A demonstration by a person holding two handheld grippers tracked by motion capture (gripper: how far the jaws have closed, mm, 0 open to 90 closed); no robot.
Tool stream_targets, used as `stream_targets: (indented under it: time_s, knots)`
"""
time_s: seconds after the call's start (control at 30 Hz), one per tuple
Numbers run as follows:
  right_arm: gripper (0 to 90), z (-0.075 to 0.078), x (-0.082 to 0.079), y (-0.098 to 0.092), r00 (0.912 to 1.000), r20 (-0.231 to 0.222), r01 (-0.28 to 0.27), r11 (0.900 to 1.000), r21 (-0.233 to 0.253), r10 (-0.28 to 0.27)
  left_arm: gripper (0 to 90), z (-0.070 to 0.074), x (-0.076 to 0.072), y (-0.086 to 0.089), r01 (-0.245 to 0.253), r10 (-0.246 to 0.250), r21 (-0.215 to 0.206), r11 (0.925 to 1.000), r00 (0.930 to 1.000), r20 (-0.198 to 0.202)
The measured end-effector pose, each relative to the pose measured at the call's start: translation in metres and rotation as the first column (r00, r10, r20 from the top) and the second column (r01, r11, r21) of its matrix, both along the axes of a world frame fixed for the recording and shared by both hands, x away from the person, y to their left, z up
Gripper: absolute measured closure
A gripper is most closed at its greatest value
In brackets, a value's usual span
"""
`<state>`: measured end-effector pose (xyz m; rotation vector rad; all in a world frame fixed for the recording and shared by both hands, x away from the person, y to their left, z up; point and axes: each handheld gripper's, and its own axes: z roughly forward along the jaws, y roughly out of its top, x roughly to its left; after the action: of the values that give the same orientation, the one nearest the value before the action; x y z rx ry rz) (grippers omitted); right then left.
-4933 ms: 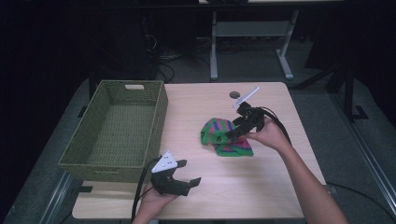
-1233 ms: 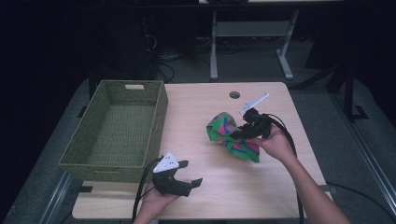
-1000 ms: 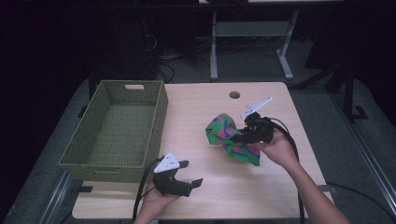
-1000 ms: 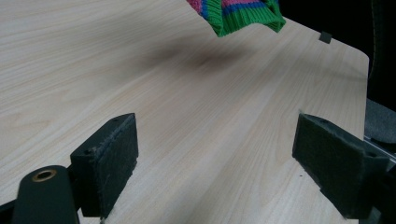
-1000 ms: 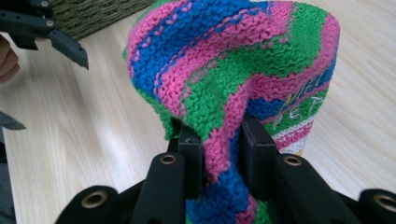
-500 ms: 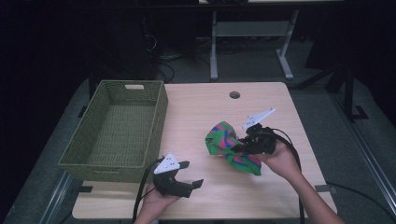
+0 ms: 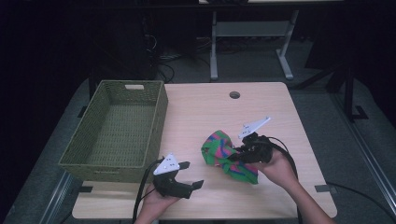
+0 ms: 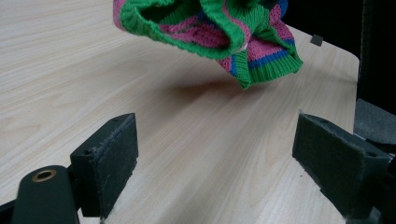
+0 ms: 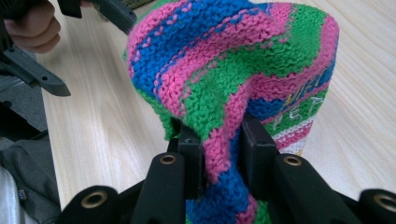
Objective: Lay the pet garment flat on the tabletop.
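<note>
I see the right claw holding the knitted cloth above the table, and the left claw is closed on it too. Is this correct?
Not quite. The left claw is open and holds nothing, as the left gripper view shows. The right claw does hold the knitted cloth above the table.

Surface: light wooden table (image 7: 205, 112), round hole near its far edge.
On it: green woven basket (image 7: 116, 130), left of the left gripper (image 7: 184, 179).

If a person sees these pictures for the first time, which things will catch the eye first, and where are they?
The brightest thing is the striped knitted garment in pink, green and blue, pinched by the right gripper and lifted off the wooden table right of its middle. On the table's left side stands an empty green woven basket. Near the front edge the left gripper rests with its jaws wide open, pointing toward the garment.
</note>
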<state>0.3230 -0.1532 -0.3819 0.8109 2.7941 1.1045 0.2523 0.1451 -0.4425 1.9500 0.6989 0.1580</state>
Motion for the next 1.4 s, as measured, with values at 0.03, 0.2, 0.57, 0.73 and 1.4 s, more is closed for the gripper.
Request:
stream_targets:
  time_s: [0.03,0.2,0.57,0.73,1.4]
  knots:
    - [72.9,0.0,0.0,0.001,1.0,0.0,0.001,1.0,0.0,-0.001,14.0,0.0,0.0,0.001,0.001,-0.001,0.001,1.0,1.0,0.0]
    - [72.9,-0.004,-0.001,0.003,0.9999,-0.013,-0.001,1.0,0.009,0.001,14.0,0.0,0.0,0.002,0.004,-0.004,0.006,1.0,1.0,0.001]
    - [72.4,-0.029,0.007,0.019,0.9972,-0.072,-0.021,1.0,-0.006,0.021,14.0,0.0,0.0,0.003,-0.003,0.003,0.002,1.0,1.0,-0.006]
    - [71.7,-0.043,0.01,0.026,0.9942,-0.102,-0.037,0.999,-0.022,0.034,14.0,0.001,0.0,0.003,-0.003,0.003,0.003,1.0,1.0,-0.007]
    - [46.8,-0.053,0.004,0.022,0.9926,-0.119,-0.025,1.0,0.003,0.026,14.0,0.0,0.0,0.003,-0.004,0.004,0.002,1.0,0.9999,-0.01]
